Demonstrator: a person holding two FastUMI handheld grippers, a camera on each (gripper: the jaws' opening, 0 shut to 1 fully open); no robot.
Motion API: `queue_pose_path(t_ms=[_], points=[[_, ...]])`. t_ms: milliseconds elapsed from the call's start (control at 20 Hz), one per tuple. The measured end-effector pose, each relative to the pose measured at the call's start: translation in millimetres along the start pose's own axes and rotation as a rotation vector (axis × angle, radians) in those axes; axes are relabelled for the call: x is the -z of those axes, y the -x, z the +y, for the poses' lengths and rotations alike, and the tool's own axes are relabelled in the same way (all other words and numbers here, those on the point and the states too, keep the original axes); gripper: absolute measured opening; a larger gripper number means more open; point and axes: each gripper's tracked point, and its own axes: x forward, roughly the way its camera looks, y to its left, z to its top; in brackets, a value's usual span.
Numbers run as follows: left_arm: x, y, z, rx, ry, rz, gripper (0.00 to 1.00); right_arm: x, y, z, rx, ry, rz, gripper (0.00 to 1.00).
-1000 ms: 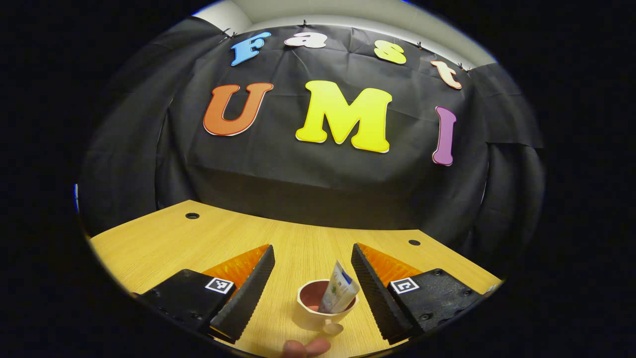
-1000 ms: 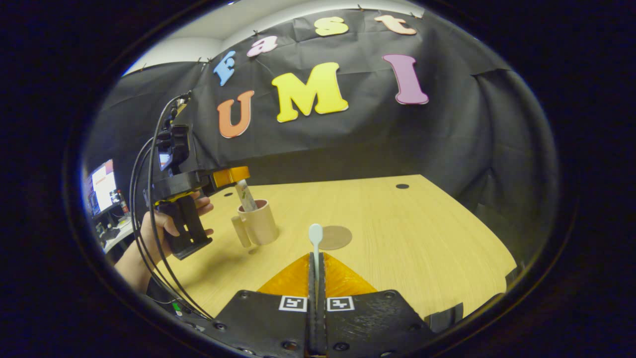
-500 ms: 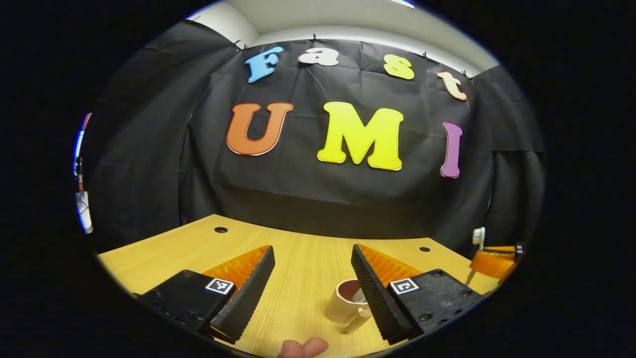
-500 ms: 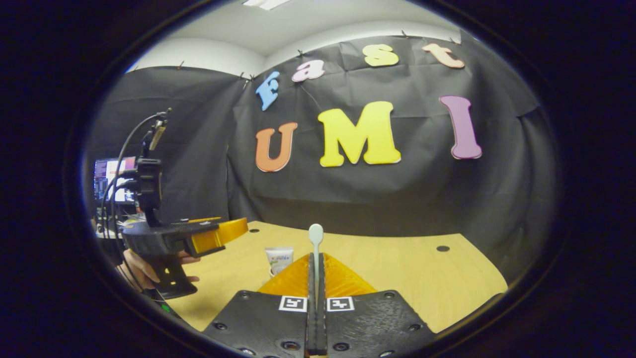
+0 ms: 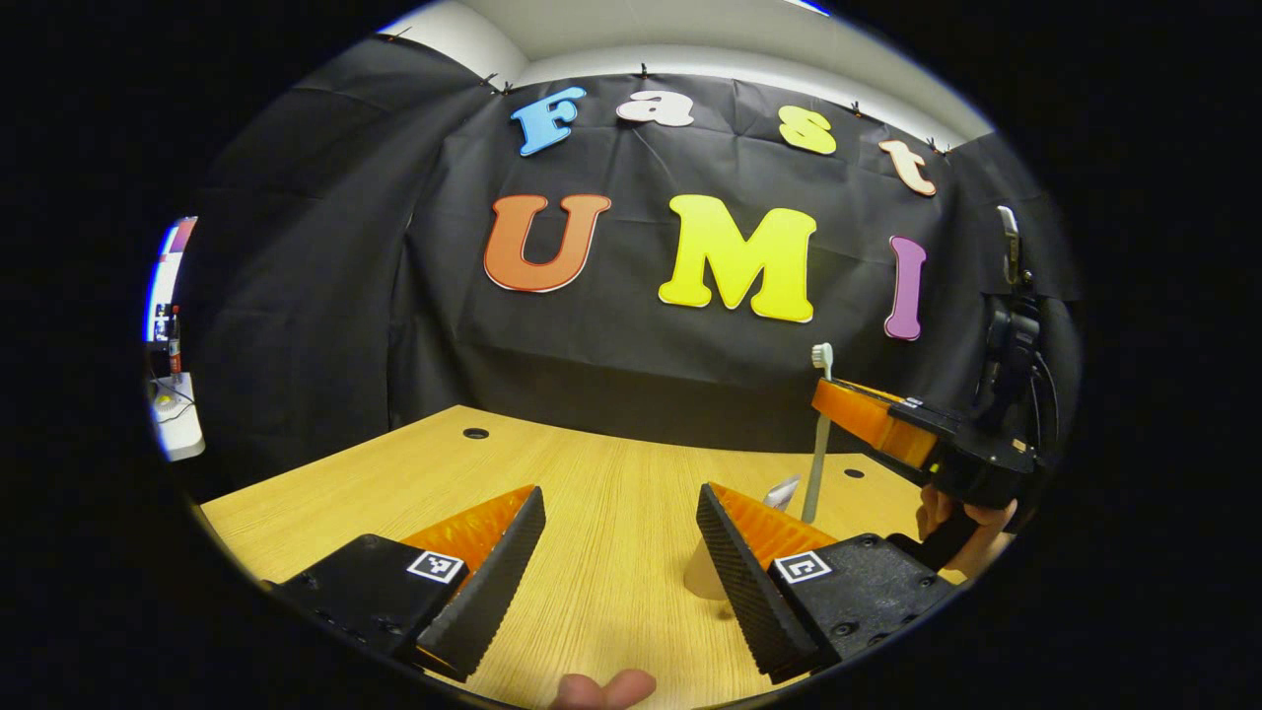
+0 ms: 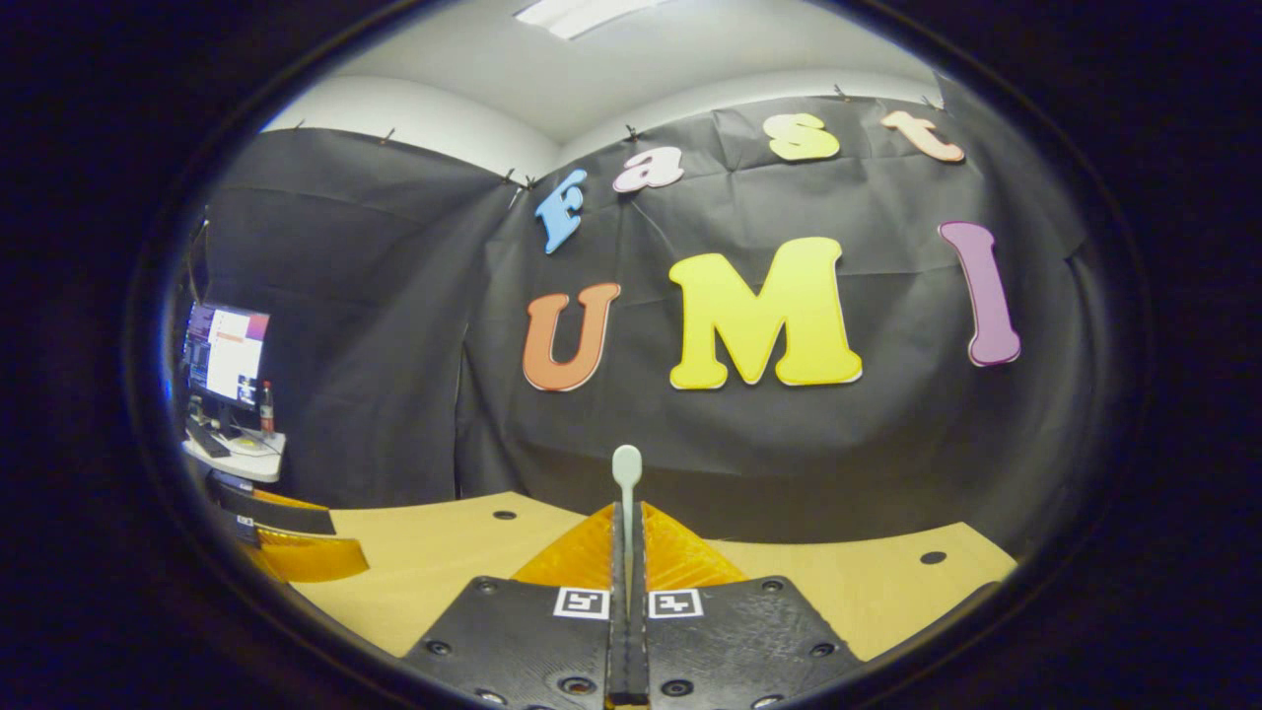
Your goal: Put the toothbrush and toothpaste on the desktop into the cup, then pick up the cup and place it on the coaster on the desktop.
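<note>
Cup stands on the wooden desktop just behind the left gripper's right finger, which hides most of it; that gripper is spread wide, grasping nothing. Above the cup, the right gripper is clenched on the toothbrush, held upright, handle down beside the toothpaste tip.
</note>
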Motion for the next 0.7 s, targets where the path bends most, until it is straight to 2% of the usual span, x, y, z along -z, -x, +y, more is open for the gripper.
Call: queue_pose_path(t_ms=[150, 450, 700], points=[[0.2, 1.4, 5.2, -0.007, 0.002, -0.002, 0.98, 1.8, -17.9, -7.0, 0.047, -0.04, -0.023, 0.0], [8.4, -0.2, 8.3, -0.004, 0.01, 0.019, 0.98, 16.4, -26.2, 7.7, 0.006, -0.102, -0.008, 0.0], [10.2, -0.3, 10.9, -0.008, 0.015, 0.023, 0.98, 27.7, -21.8, 18.7, -0.021, -0.079, 0.006, 0.0]])
